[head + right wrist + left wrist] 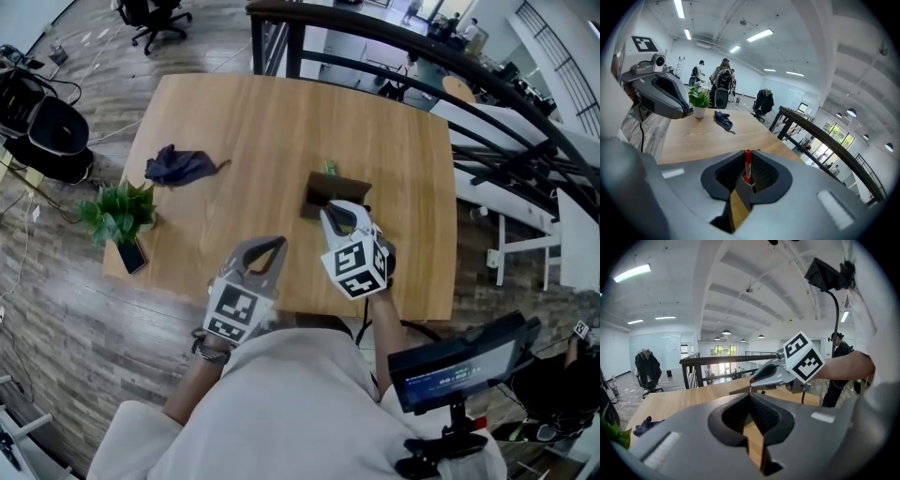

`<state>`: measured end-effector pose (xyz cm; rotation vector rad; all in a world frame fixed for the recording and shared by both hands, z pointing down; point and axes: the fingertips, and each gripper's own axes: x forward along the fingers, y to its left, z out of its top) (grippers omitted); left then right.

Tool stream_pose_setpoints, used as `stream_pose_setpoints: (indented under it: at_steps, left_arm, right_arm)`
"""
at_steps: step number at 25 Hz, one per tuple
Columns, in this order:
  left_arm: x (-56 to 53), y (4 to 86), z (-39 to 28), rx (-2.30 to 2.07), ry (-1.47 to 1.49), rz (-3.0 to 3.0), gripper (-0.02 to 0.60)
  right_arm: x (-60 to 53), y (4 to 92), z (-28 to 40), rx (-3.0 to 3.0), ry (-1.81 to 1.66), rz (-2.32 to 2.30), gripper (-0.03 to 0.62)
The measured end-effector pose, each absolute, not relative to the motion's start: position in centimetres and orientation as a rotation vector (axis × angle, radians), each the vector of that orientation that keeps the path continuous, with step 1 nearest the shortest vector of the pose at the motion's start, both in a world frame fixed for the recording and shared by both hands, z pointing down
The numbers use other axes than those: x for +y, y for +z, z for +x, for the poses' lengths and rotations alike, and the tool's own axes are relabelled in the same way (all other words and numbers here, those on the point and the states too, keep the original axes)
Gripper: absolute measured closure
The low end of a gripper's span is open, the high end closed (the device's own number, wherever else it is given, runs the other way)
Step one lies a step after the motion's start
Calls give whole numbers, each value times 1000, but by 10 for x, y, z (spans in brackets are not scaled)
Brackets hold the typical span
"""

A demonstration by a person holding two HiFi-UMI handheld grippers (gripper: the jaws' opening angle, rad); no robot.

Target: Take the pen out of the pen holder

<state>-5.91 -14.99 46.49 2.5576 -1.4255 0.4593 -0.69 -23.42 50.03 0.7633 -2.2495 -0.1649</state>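
A dark brown pen holder [335,193] stands on the wooden table [253,131], right of centre. My right gripper [336,214] reaches over its near side. In the right gripper view a red pen [747,165] stands upright out of the holder's corner [744,190], its top pinched between the tips of my right gripper [747,153], which is shut on it. The left gripper view shows the same right gripper [751,383] with a red bit at its tip, beside the holder [738,390]. My left gripper [275,246] hovers near the table's front edge, shut and holding nothing.
A dark blue cloth [180,165] lies at the table's left. A potted plant [119,213] and a phone [132,255] sit at the near-left corner. Something green [330,168] sticks up at the holder's far edge. A black railing [441,66] runs behind the table.
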Motion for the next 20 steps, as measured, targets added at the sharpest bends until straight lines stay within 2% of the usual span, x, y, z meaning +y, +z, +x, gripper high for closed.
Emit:
stream_pose_setpoints:
  at_steps: [20]
  left_arm:
    - [-164,431,-32,-1368,402,2692,581]
  right_arm:
    - [-202,428,38,-2378,-116,1000,553]
